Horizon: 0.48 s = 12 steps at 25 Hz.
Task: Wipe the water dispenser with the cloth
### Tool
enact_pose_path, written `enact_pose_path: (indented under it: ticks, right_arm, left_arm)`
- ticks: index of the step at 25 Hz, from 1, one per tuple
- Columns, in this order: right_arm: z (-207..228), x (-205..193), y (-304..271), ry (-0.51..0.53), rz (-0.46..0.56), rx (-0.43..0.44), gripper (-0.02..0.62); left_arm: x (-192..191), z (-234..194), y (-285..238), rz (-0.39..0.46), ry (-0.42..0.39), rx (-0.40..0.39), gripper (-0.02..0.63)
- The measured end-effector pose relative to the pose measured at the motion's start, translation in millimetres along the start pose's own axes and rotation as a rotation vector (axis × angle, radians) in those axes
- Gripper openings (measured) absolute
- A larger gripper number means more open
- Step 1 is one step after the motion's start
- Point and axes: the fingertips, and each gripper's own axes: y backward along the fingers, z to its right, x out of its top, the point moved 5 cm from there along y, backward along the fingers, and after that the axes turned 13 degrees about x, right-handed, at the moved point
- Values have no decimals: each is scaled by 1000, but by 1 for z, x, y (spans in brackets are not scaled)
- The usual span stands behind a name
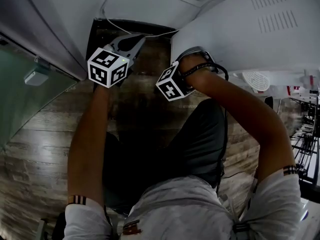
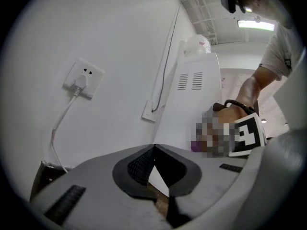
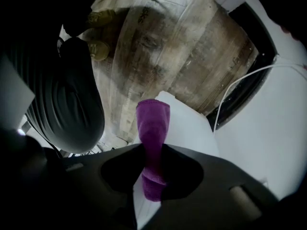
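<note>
Right gripper view has the purple cloth (image 3: 152,128) pinched between the jaws of your right gripper (image 3: 152,150). A folded strip runs out past the tips, and a short end is bunched behind them. The cloth looks soft, light and limp, so expect it to drape and fold rather than push. I'd judge a hold close to the working end is best, since a long loose tail would only flop.

Just beyond the tips sits a white corner of the water dispenser (image 3: 184,121); whether the cloth presses on it I cannot tell. That shell looks smooth and hard, so the cloth should slide easily. A firm, flat press will likely do more than a light brush.

Your left gripper (image 2: 154,150) has its jaws pressed together at the tips, with nothing between them. Ahead of them stands the wall (image 2: 120,37), with a socket (image 2: 82,78) up to the left and the dispenser's vented back to the right. Far beyond the right jaws lies wooden floor (image 3: 182,56).
</note>
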Motion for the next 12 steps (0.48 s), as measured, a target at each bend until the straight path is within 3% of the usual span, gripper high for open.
enact_pose_path:
  ticks: [2,5,12]
  right_arm:
    - [3,3,3,-4,29,7,97]
    - [26,8,3,-44,71,-50,97]
    - [90,10,-13,-148,49,-188,97]
  left_arm:
    - [3,-6,-6,7,-10,-2,-2]
    - [2,-14,-11,10,-22,-5,-2]
    - [-13,-20,-21,-31,-95,-36,-2]
